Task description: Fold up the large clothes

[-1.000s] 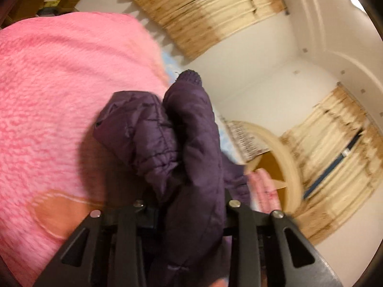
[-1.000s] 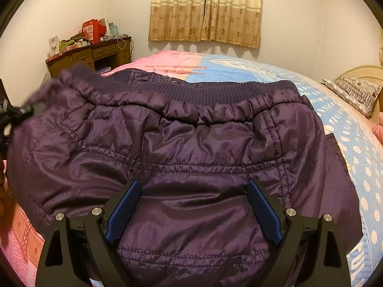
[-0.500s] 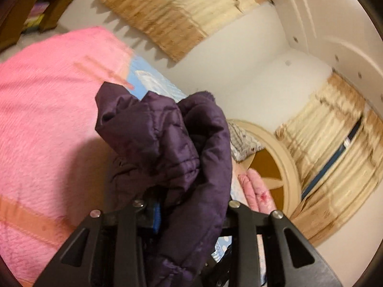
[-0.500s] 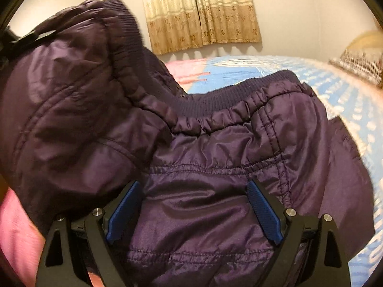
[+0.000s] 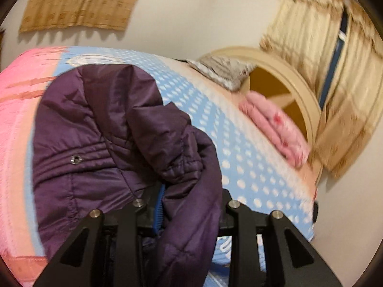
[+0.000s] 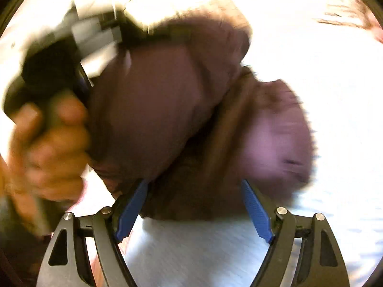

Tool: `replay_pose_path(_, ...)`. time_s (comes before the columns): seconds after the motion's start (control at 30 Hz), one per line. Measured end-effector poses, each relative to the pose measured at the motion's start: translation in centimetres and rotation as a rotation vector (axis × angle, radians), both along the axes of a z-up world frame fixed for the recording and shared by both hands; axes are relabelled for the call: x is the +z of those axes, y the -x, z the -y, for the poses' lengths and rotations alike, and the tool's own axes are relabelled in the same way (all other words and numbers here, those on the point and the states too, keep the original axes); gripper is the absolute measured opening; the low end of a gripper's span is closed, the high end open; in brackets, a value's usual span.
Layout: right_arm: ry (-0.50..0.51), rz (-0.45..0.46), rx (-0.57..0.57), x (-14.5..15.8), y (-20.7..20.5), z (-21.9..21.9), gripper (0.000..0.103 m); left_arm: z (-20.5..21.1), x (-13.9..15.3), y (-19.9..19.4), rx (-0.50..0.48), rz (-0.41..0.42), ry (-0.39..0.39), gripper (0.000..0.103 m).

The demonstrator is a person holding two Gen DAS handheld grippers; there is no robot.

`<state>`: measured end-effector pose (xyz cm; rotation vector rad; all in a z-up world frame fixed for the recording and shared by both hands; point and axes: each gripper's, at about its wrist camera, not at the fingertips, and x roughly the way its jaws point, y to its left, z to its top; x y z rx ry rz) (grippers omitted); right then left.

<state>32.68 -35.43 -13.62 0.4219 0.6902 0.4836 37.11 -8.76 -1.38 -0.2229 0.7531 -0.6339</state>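
1. Item: dark purple quilted puffer jacket (image 5: 100, 143), bunched and lying on the bed with the pink and blue dotted bedspread (image 5: 239, 143); one snap fastener shows on its stitched band.
2. Left claw (image 5: 189, 205): your fingers are closed tight on a thick fold of the jacket, with fabric spilling over both sides.
3. Right claw (image 6: 194, 210): your blue-padded fingers stand wide apart. Jacket fabric lies between them, but the right wrist view is blurred and overexposed, so it looks like no grip there.
4. Left hand (image 6: 47, 148): seen in the right wrist view, wrapped around its gripper handle beside the jacket.
5. Surroundings: folded pink cloth (image 5: 275, 129) and a patterned pillow (image 5: 222, 69) near the rounded cream headboard (image 5: 299, 88), well apart from the jacket.
6. Step in hand, as judged: carrying a gathered edge over the jacket body to make a fold.
7. Next move calls for: laying the held edge flat, releasing it, then smoothing the fold.
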Motion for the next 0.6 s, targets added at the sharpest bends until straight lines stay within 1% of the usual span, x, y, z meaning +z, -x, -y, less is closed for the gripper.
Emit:
replay_pose_path(0.07, -0.03, -0.019, -0.105, 0.1, 0.3, 4.5, 0.081, 1.5, -0.8, 0.7, -0.02, 0.053, -0.061, 0.031)
replay_pose_path(0.1, -0.082, -0.029, -0.17, 0.3, 0.2, 7.3, 0.081, 2.2, -1.1, 1.3, -0.025, 0.087, -0.093, 0.032)
replay_pose_path(0.17, -0.16, -0.023, -0.229, 1.4, -0.7, 10.8, 0.081, 3.6, -1.2, 2.7, -0.027, 0.184, -0.188, 0.035)
replay_pose_path(0.2, -0.176, -0.009, -0.259, 2.5, -1.7, 12.6, 0.081, 4.1, -1.0, 2.9, -0.021, 0.212, -0.215, 0.035)
replay_pose_path(0.23, -0.167, 0.011, -0.261, 3.8, -2.7, 13.1, 0.081, 4.3, -1.3, 3.3, -0.022, 0.243, -0.245, 0.036)
replay_pose_path(0.27, -0.159, 0.032, -0.253, 5.1, -3.9, 13.3, 0.081, 4.8, -1.5, 3.8, -0.03, 0.284, -0.289, 0.039)
replay_pose_path(0.3, -0.149, 0.051, -0.232, 6.3, -4.8, 13.1, 0.081, 5.2, -1.9, 4.1, -0.029, 0.319, -0.332, 0.04)
replay_pose_path(0.37, -0.103, 0.053, -0.14, 8.7, -8.0, 11.8, 0.081, 5.8, -2.2, 4.6, -0.03, 0.366, -0.389, 0.04)
replay_pose_path(0.4, -0.081, 0.046, -0.103, 9.5, -9.5, 11.3, 0.081, 5.6, -2.4, 4.6, -0.026, 0.376, -0.404, 0.04)
replay_pose_path(0.47, -0.044, 0.009, -0.019, 10.8, -12.7, 9.5, 0.081, 5.3, -2.2, 4.6, -0.025, 0.372, -0.388, 0.04)
replay_pose_path(0.53, -0.043, -0.023, 0.055, 11.2, -14.5, 8.0, 0.081, 5.4, -2.3, 4.8, -0.025, 0.386, -0.396, 0.04)
replay_pose_path(0.6, -0.027, -0.069, 0.137, 11.3, -16.6, 5.9, 0.081, 6.5, -2.6, 5.1, -0.031, 0.407, -0.415, 0.04)
